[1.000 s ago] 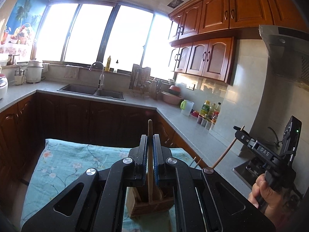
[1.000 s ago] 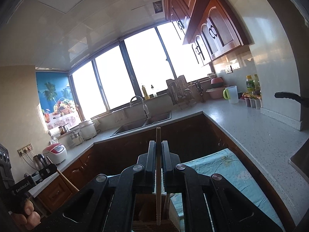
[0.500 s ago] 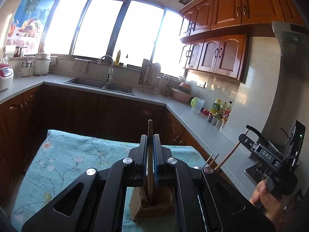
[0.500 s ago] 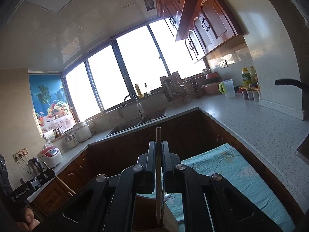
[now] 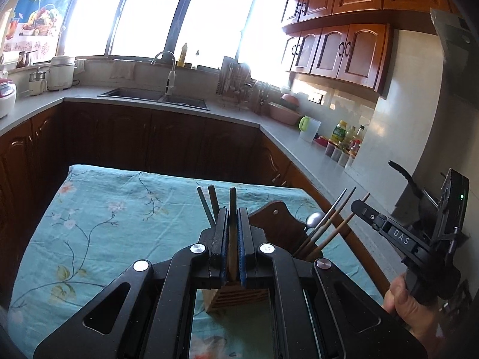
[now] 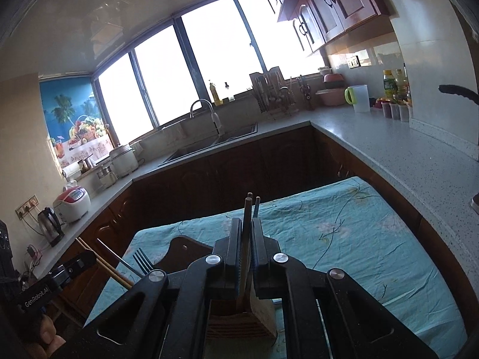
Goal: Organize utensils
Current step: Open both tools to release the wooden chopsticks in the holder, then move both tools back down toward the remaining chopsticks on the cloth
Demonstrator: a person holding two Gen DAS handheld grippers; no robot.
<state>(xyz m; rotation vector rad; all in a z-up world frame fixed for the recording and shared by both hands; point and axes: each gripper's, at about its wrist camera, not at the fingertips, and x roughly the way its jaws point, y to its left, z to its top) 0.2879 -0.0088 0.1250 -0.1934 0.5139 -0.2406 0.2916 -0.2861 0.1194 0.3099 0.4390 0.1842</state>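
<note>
My left gripper (image 5: 232, 214) is shut on an upright wooden chopstick (image 5: 232, 197), whose lower end reaches down into a slatted wooden utensil holder (image 5: 239, 297) right below the jaws. Two dark chopsticks (image 5: 209, 206) stand in the holder beside it. My right gripper (image 6: 247, 224) is shut on another wooden chopstick (image 6: 248, 209) over the same holder (image 6: 239, 326). In the right wrist view a fork (image 6: 143, 261) and thin sticks lean out on the holder's left side. In the left wrist view a spoon (image 5: 314, 218) pokes out on its right side.
The holder stands on a table covered with a teal floral cloth (image 5: 104, 209). A dark wooden back panel (image 5: 277, 218) rises behind the holder. A grey L-shaped counter (image 6: 404, 155) with a sink (image 5: 155, 94), jars and a cup runs behind and to the right.
Both grippers have sunk toward the holder with their chopsticks and tipped downward, so more of the cloth and the utensils in the holder have come into view.
</note>
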